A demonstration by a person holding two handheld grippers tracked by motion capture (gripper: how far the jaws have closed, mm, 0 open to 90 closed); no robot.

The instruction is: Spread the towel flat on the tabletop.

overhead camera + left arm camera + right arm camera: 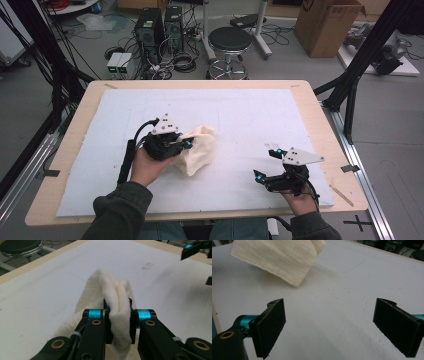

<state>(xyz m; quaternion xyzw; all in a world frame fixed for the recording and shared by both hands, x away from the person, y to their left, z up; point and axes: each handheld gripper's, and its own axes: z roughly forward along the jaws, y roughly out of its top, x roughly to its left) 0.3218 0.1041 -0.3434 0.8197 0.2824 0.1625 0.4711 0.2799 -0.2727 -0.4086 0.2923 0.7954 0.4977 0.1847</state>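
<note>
Covering most of the wooden table (75, 150), a big white foam-like sheet (250, 110) is used as the work surface, and everything else sits on top of it. Next down in size, a cream, crumpled, ribbed-weave cloth (197, 147) is seen right at the tips of the left gripper (184, 144). A thick fold of it is pinched between the two black pads (133, 322), so the jaws are closed on fabric. The rest of the cloth is draped forward and down from the fingers (105, 290), and one corner looks to be hanging clear of the sheet in the right gripper view (277, 262).

The right gripper (266, 162) is held well off to the side with its pads (270, 325) spread wide, nothing between them, bare sheet under them.

What could go wrong, honestly: only a bunched ridge is gripped, so with a quick lift or a tug the fold could be slid out and the cloth dropped in a heap. If the free corner is grabbed by the open gripper at a bad spot, extra layers could get caught and the cloth twisted instead of spread.
</note>
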